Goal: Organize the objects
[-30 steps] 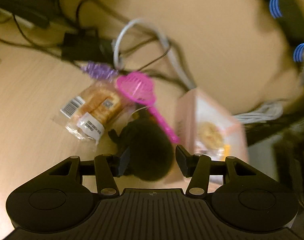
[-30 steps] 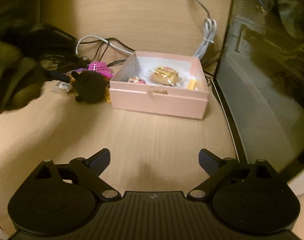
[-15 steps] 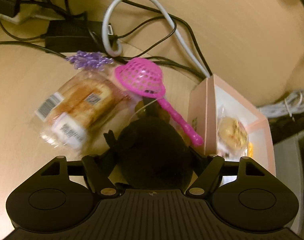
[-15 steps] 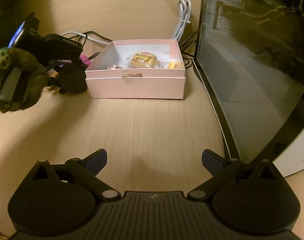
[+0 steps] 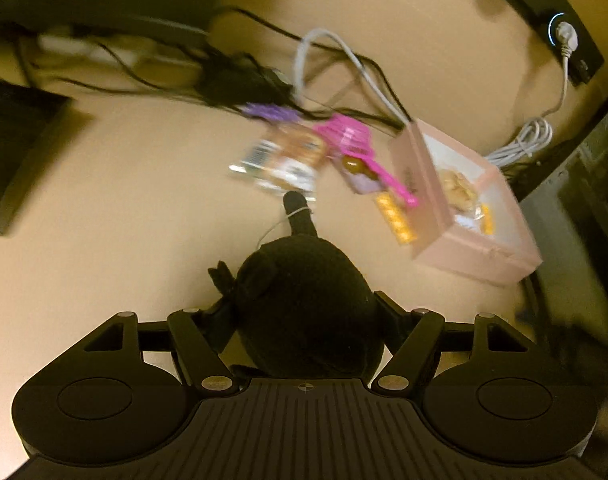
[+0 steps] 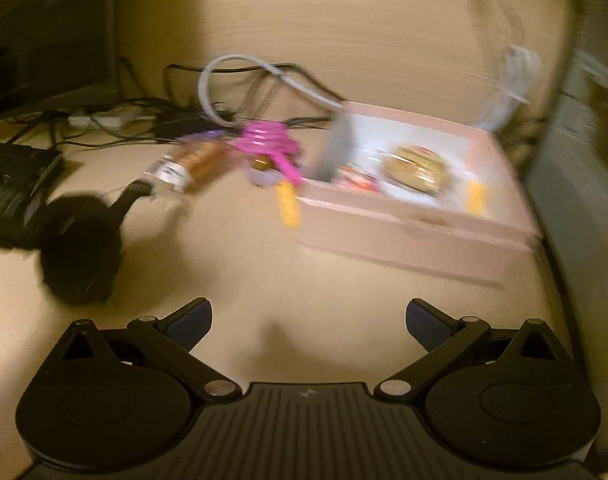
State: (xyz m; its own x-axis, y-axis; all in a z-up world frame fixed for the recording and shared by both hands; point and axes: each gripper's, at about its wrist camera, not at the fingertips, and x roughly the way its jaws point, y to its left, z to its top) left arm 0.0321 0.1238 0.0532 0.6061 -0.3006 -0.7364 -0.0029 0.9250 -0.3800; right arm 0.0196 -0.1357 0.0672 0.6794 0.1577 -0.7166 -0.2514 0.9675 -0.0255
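A black plush toy [image 5: 300,280] sits between the fingers of my left gripper [image 5: 304,308]; the jaws are closing on it and the pads press its sides. In the right wrist view the plush toy [image 6: 80,248] hangs blurred at the left, above its shadow. Behind it lie a wrapped bread pack [image 5: 284,152], a pink scoop [image 5: 347,136] and a yellow item [image 5: 395,220], all beside the open pink box [image 5: 475,256]. The pink box [image 6: 403,240] holds a wrapped bun and small snacks. My right gripper [image 6: 307,316] is open and empty over bare table in front of the box.
Tangled cables and a black power adapter [image 5: 240,80] run along the back wall. A flat black device [image 6: 12,184] lies at the left. A dark glass-sided case [image 6: 583,160] stands right of the box. A grey cable loop [image 6: 224,76] arches behind the scoop.
My left gripper closed around the plush toy and drew it back from the pile toward the near left. The right gripper swung left, so the box and pile now sit closer.
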